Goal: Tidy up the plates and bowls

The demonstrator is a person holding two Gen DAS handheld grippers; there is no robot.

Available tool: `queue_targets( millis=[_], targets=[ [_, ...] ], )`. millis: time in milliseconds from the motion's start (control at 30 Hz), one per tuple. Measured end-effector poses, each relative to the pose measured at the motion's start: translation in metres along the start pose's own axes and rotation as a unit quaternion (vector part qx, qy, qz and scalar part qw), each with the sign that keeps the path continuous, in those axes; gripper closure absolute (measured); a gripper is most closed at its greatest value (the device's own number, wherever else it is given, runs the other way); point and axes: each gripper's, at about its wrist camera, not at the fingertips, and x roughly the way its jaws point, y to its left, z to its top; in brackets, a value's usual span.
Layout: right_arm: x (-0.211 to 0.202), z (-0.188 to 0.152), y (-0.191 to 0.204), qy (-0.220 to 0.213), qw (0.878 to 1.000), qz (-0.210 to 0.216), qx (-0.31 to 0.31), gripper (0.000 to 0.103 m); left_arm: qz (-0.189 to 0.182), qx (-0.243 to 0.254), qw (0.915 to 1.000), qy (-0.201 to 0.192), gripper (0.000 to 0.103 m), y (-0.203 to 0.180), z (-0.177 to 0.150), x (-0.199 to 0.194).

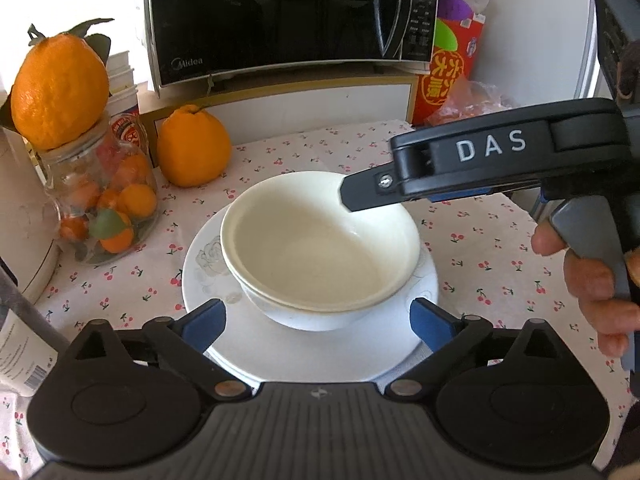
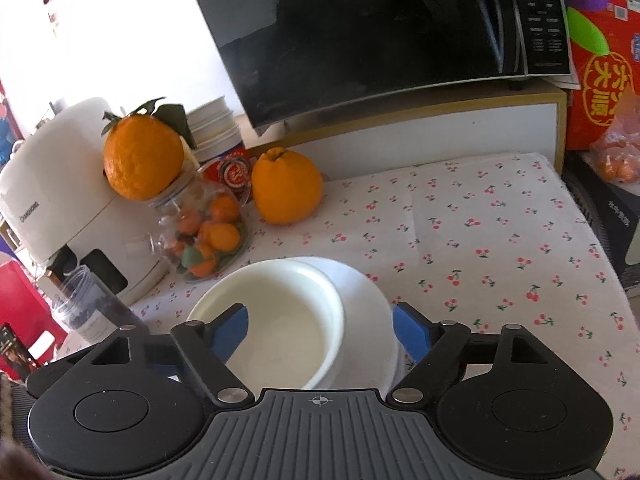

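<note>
Hand (image 1: 592, 280) visible left view; appliance (image 2: 60, 200) right.

Two nested cream ceramic bowls (image 1: 320, 240) sit on a white floral plate (image 1: 312, 344); the left gripper (image 1: 318, 318) gapes wide before them, gripping nothing.

Left tool (image 1: 318, 318) angled downward, blue pads (image 1: 208, 320) spread wide with nothing pressed between them. Right tool (image 2: 320, 330) likewise tilted down, jaws parted, pads clear of contact; seen from the left wrist reaching in from the right, gripped by a hand (image 1: 588, 280) at its trigger.
</note>
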Motion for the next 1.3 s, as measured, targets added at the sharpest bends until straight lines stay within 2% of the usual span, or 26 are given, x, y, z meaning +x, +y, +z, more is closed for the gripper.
queue_targets(
  millis=[100, 333, 500, 667, 800, 967, 1000, 1167, 1300],
  targets=[
    [-0.008, 0.0, -0.007, -0.008, 1.0, -0.008, 0.009, 0.017, 0.002, -0.002, 1.0, -0.002, 0.002, 0.0, -0.003, -0.007],
    [-0.027, -0.001, -0.027, -0.019, 0.999, -0.033, 0.037, 0.015, 0.014, -0.007, 0.9998, -0.007, 0.0, 0.0, -0.011, -0.025],
    [-0.041, -0.012, -0.038, -0.011, 0.998, -0.064, 0.021, 0.015, 0.055, -0.021, 0.9983, 0.0, 0.0, -0.005, -0.018, -0.035],
    [-0.051, -0.032, -0.037, 0.0, 0.997, -0.08, 0.006, 0.015, 0.076, -0.055, 0.9954, 0.02, 0.0, -0.007, -0.023, -0.042],
    [-0.064, -0.047, -0.026, 0.01, 0.997, -0.08, -0.012, 0.015, 0.096, -0.076, 0.9919, 0.034, 0.0, -0.013, -0.026, -0.048],
    [-0.083, -0.056, -0.009, 0.007, 0.997, -0.072, -0.006, 0.014, 0.13, -0.127, 0.9814, 0.061, 0.0, -0.014, -0.034, -0.055],
    [-0.086, -0.056, -0.006, 0.008, 0.997, -0.072, 0.002, 0.012, 0.134, -0.136, 0.9793, 0.066, 0.0, -0.014, -0.035, -0.057],
    [-0.098, -0.057, 0.006, 0.015, 0.995, -0.091, 0.027, 0.008, 0.152, -0.157, 0.9737, 0.065, 0.0, -0.015, -0.039, -0.07],
    [-0.102, -0.061, 0.018, 0.028, 0.996, -0.089, 0.014, 0.007, 0.154, -0.172, 0.97, 0.074, 0.0, -0.014, -0.038, -0.074]
  ],
)
